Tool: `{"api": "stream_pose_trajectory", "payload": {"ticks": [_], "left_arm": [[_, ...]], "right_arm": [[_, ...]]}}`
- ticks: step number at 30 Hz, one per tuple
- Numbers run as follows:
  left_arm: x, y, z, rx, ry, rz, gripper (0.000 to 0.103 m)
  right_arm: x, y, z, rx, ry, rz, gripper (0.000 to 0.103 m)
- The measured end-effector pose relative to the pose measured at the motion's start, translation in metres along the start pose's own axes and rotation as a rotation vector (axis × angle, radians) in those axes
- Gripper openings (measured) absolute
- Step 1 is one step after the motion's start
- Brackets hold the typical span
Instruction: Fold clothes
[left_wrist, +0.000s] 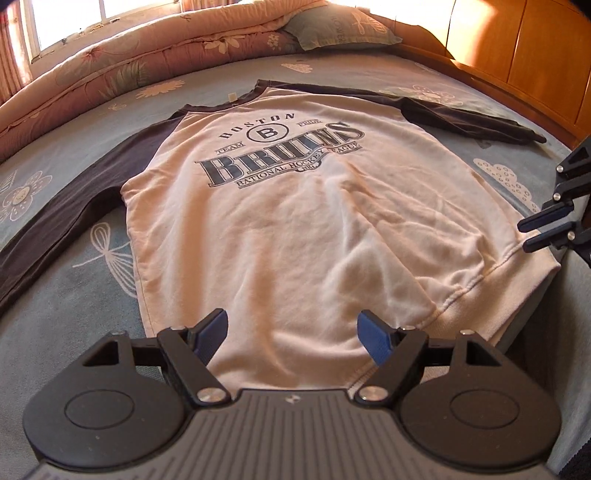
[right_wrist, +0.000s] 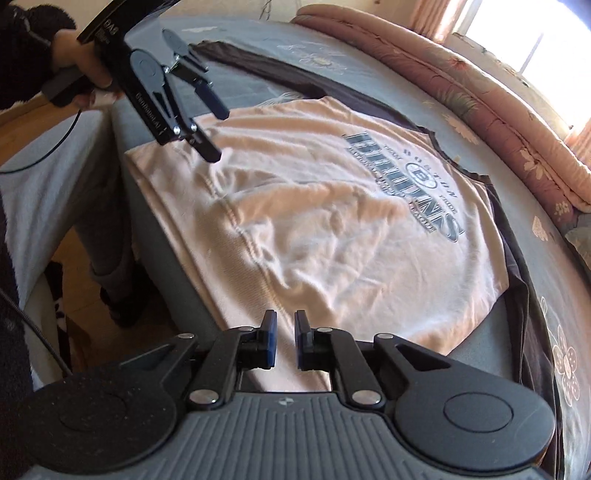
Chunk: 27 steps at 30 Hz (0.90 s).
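Left wrist: left gripper (left_wrist: 291, 334) released | right gripper (right_wrist: 285, 338) seemingly unclenched (nothing gripped) | sweatshirt (left_wrist: 295, 221) hem at bed-edge

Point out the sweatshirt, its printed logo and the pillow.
sweatshirt (left_wrist: 295, 236): left wrist view, middle of the pale body.
printed logo (left_wrist: 280, 155): left wrist view, the big lettering on the chest.
pillow (left_wrist: 340, 26): left wrist view, its patterned face.

Bedroom: bed (left_wrist: 424, 85), rolled quilt (left_wrist: 129, 62), pillow (left_wrist: 332, 26)

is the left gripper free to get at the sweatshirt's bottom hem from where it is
Probably yes: the left gripper hangs open just over the sweatshirt by its hem, with nothing between them.
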<state>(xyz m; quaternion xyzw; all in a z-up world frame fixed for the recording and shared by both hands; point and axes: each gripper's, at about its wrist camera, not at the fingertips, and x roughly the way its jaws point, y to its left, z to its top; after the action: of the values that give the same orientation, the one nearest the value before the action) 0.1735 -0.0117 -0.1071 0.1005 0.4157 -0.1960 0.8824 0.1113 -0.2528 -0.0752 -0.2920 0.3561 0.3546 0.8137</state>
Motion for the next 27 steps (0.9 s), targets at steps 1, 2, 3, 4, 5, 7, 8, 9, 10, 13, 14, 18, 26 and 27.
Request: {"api": "stream_pose_trajectory", "payload": {"ticks": [1,2,3,4,5,7,8,9,10,13,14,18,26,27], "left_arm": [[0.005,0.003,0.003,-0.021,-0.004,-0.008,0.078],[0.010,0.006,0.006,-0.035,-0.013,-0.011,0.078],[0.015,0.008,0.009,-0.040,-0.026,-0.007,0.078],[0.019,0.010,0.011,-0.049,-0.033,-0.007,0.078],[0.023,0.013,0.013,-0.061,-0.035,-0.010,0.078],[0.032,0.020,0.016,-0.092,-0.032,-0.019,0.078],[0.037,0.026,0.015,-0.119,-0.012,-0.023,0.078],[0.042,0.032,0.012,-0.139,0.016,-0.010,0.078],[0.044,0.037,0.009,-0.145,0.028,0.016,0.078],[0.039,0.056,0.001,-0.162,0.023,0.074,0.078],[0.036,0.061,0.006,-0.175,0.018,0.065,0.078],[0.034,0.072,0.040,-0.154,-0.051,0.057,0.080],[0.111,0.130,0.093,-0.369,-0.050,-0.022,0.081],[0.119,0.137,0.093,-0.380,-0.058,0.000,0.080]], "right_arm": [[0.006,-0.005,0.007,0.029,-0.020,-0.014,0.024],[0.015,-0.011,0.013,0.056,-0.037,-0.026,0.030],[0.024,-0.015,0.018,0.082,-0.050,-0.035,0.031],[0.035,-0.020,0.021,0.111,-0.055,-0.047,0.036],[0.048,-0.024,0.023,0.142,-0.054,-0.061,0.039],[0.070,-0.031,0.020,0.213,-0.032,-0.082,0.040],[0.073,-0.033,0.013,0.252,-0.027,-0.089,0.043],[0.069,-0.035,0.003,0.291,-0.030,-0.096,0.046],[0.065,-0.036,-0.007,0.331,-0.033,-0.102,0.057],[0.053,-0.040,-0.039,0.449,-0.042,-0.120,0.071],[0.048,-0.039,-0.049,0.472,-0.050,-0.128,0.073],[0.038,-0.026,-0.062,0.461,-0.063,-0.163,0.079],[0.051,-0.024,-0.050,0.528,-0.051,-0.187,0.097],[0.051,-0.024,-0.050,0.531,-0.050,-0.187,0.097]]}}
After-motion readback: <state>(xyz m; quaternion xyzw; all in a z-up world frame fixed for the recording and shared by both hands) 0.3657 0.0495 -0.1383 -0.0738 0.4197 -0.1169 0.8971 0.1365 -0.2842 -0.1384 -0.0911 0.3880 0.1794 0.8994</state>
